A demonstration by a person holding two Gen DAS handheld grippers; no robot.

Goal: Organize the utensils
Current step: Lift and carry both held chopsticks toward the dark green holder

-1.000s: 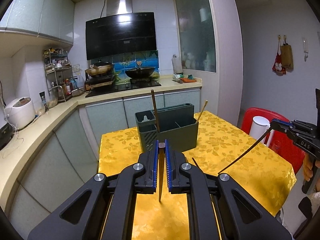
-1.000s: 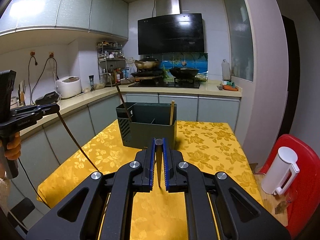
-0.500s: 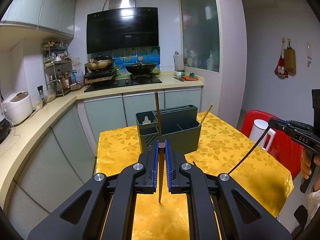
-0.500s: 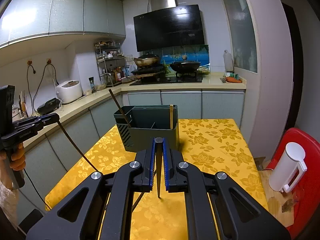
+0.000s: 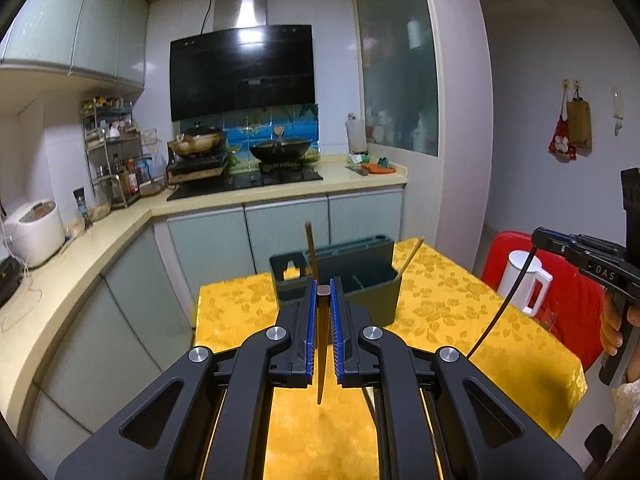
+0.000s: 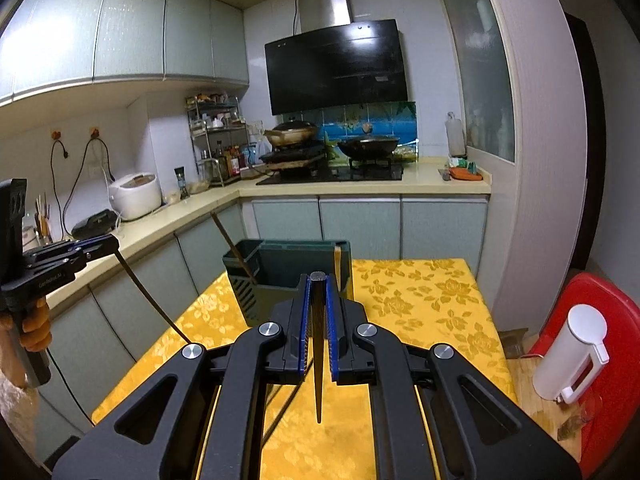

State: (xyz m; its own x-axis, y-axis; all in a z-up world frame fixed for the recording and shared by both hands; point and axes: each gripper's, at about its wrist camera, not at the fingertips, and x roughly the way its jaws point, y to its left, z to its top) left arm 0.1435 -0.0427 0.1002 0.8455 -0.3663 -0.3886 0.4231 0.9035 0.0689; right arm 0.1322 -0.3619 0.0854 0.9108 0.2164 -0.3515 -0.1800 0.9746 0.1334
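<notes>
Small kitchen, table in yellow floral cloth (image 5: 460,312), dark green utensil holder (image 6: 280,280) at its far end, left gripper (image 5: 322,312) and right gripper (image 6: 316,304) each clamped on a dark chopstick (image 5: 321,360), pale cabinets, black range hood (image 6: 340,64)

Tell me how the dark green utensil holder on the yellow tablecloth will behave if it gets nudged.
The utensil holder looks boxy and broad-based, so it would probably slide rather than tip. The yellow tablecloth may bunch under it. The chopsticks leaning inside would likely rattle or shift.
</notes>
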